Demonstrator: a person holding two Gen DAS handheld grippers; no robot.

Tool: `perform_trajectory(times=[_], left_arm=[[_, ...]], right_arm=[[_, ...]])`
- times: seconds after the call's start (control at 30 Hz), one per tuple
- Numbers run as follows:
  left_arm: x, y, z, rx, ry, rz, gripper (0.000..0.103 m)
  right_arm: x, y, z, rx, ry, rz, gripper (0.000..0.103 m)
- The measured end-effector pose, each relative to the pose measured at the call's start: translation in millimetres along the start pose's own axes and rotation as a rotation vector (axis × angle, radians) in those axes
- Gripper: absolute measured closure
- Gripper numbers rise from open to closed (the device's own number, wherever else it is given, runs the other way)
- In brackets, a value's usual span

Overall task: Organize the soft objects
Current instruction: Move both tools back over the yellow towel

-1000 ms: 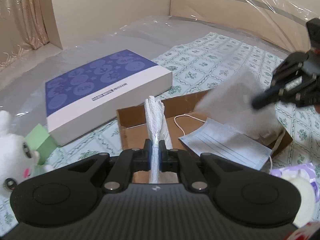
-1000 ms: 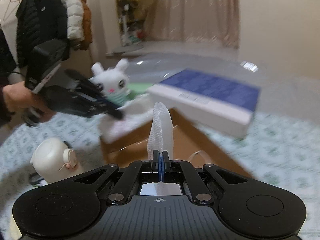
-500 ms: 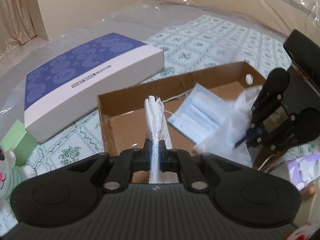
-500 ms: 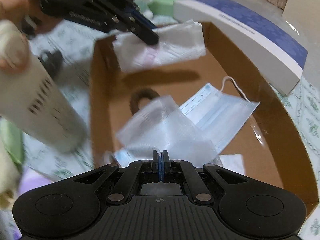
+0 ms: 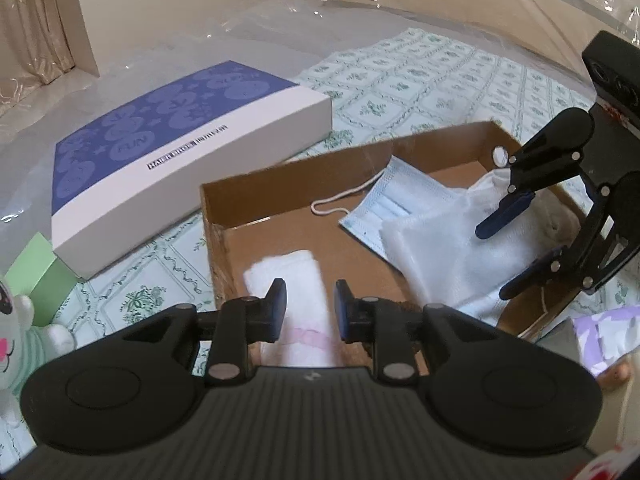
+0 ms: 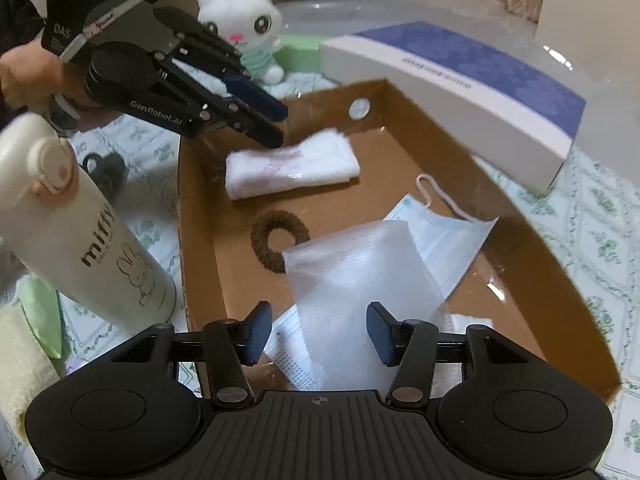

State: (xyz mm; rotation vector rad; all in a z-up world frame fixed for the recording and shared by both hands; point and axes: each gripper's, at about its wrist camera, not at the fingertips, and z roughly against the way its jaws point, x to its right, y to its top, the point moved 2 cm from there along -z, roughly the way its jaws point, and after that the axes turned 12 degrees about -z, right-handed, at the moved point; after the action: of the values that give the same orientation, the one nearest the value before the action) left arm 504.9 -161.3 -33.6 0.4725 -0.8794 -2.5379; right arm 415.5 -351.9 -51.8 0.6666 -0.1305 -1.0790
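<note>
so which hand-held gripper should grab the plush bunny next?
Left, probably. The plush bunny sits just outside the cardboard box beside the left hand-held gripper, already open; the right hand-held gripper is at the far end.

folded white towel (image 6: 290,170) with pink print: flat at far-left end of cardboard box (image 6: 472,184) | translucent white foam pouch (image 6: 360,280): overlapping pale-blue face mask (image 6: 452,240) | brown scrunchie (image 6: 276,246): flat on box floor, beside pouch
</note>
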Motion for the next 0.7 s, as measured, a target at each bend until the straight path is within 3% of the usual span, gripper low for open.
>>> perform_trajectory(times=[0.4, 0.7], left_arm=[[-9.4, -3.9, 45.5, 0.024, 0.068, 0.028, 0.081], [-5.5, -36.8, 95.8, -0.008, 0.124, 0.051, 0.081]], right_arm=[[1.5, -7.5, 52.0, 0.083, -0.054, -0.060, 0.051], [-2.0, -37.2, 87.3, 0.096, -0.130, -0.108, 0.050]])
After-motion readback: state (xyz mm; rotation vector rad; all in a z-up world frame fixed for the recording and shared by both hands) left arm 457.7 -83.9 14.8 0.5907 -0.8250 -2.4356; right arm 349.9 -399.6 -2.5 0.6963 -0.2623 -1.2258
